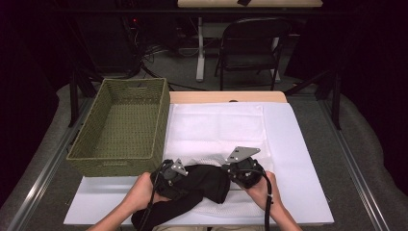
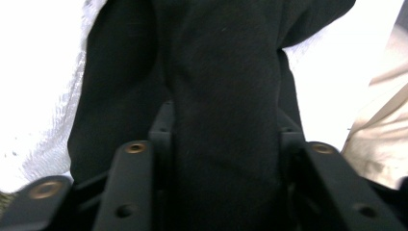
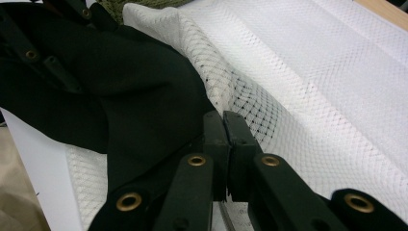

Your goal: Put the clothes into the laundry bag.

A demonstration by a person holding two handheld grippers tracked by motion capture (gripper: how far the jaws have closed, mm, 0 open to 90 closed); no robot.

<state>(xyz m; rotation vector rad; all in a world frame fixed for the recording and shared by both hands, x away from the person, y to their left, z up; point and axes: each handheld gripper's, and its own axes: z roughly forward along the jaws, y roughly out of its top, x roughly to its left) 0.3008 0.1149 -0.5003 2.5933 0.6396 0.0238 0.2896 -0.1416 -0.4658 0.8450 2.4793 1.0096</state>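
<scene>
While the black garment [image 1: 202, 185] lay on white mesh [image 1: 216, 130] at the tabletop's near edge, left gripper [image 2: 226, 159] fingers clamped it; right gripper [image 3: 225, 144] fingers pinched shut. Lifting evenly seemed wise.

A dark room is seen beyond the table [image 1: 226, 96], whose wooden far edge is lit from above. A black folding chair [image 1: 252, 45] is placed on the grey floor [image 1: 183, 67] at the far side, beside a white desk leg [image 1: 200, 48]. Cables [image 1: 144, 53] are strewn at the far left.

A woven green basket [image 1: 120, 127] sits at the bench's [image 1: 298, 144] left; a black folding chair [image 1: 252, 45] stands beyond.
</scene>
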